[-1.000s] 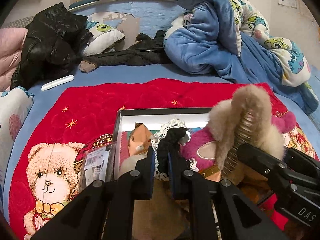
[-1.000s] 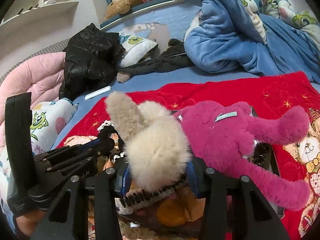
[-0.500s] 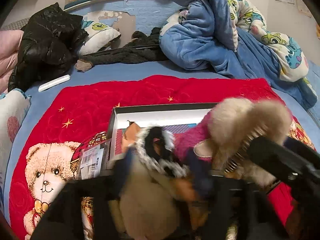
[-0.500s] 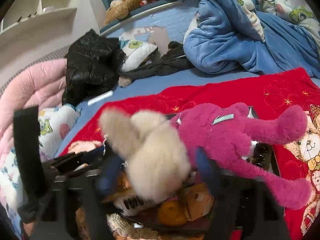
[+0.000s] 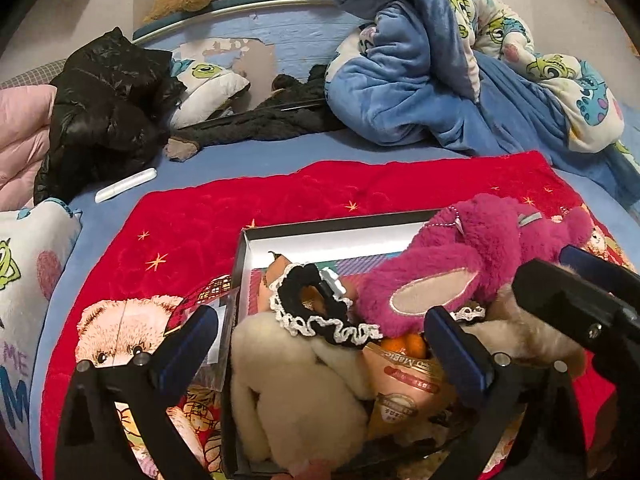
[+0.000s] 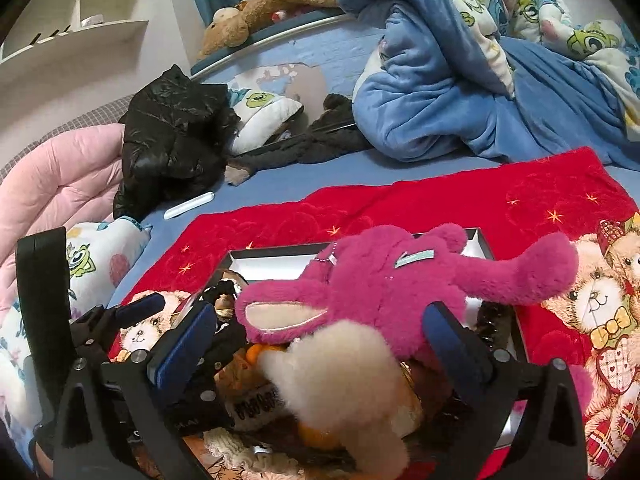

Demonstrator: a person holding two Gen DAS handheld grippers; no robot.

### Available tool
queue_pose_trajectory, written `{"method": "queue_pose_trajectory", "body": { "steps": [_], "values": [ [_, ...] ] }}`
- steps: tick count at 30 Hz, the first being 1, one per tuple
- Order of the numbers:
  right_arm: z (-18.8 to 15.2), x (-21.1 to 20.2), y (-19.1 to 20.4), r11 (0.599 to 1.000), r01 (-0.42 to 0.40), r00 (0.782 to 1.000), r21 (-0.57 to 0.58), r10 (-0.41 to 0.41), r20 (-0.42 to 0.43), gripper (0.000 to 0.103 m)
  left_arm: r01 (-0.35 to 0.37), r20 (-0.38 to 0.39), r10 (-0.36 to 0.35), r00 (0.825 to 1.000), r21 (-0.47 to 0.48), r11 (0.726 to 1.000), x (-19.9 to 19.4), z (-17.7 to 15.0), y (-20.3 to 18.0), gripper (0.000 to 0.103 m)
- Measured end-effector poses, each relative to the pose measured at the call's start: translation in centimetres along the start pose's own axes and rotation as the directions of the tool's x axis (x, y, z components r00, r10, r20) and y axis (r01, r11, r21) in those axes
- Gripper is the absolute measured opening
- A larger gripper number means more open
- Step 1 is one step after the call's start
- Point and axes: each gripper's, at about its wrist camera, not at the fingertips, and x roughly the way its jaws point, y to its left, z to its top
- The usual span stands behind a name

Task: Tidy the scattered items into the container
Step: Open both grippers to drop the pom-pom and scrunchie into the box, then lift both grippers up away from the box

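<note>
Between the left gripper (image 5: 322, 338) fingers, which have just been opening and now stand spread wide, sits a black scrunchie with white lace trim (image 5: 316, 310), lying loose on top of the pile, with neither pad pressing on it. Same story on the other side: the right gripper (image 6: 320, 334) has just been opening too, jaws fully apart, and the cream fluffy toy (image 6: 340, 380) sits in the gap without being squeezed.

Both things are resting in the box (image 5: 340, 226), a shallow dark-rimmed tray that's pretty stuffed. A big magenta plush (image 6: 384, 292) sprawls across the top, one limb poking out over the right edge of the box in the right wrist view. Under it you can see an orange snack packet (image 5: 404, 384), something orange and round just above it, and another cream furry lump (image 5: 296, 392) at the near left corner.

The box sits on a red blanket with teddy bears (image 5: 240, 216), spread over a blue bed sheet. Further back there's a black puffer jacket (image 5: 104, 92), a small white tube (image 5: 126, 190) lying on the sheet near it, a rumpled blue cartoon duvet (image 6: 460, 80), and a brown stuffed animal (image 6: 272, 8) up on the headboard ledge. Pink quilt (image 6: 52, 184) off to the left.
</note>
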Motion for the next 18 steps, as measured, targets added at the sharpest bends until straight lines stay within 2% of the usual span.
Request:
{"method": "queue_pose_trajectory", "body": {
  "steps": [3, 12, 18],
  "values": [
    [0.0, 0.0, -0.3, 1.0, 0.0, 1.0, 0.011, 0.0, -0.002, 0.103, -0.017, 0.001, 0.017, 1.0, 0.015, 1.0, 0.0, -0.1, -0.2, 0.103],
    [0.2, -0.4, -0.5, 1.0, -0.006, 1.0, 0.026, 0.006, 0.004, 0.103, 0.003, 0.009, -0.003, 1.0, 0.001, 1.0, -0.3, 0.1, 0.1, 0.103],
    [0.4, -0.9, -0.7, 0.997, -0.061, 0.998, 0.041, 0.06, 0.02, 0.103, 0.003, 0.035, -0.002, 0.999, -0.025, 1.0, -1.5, 0.5, 0.9, 0.103]
  ]
}}
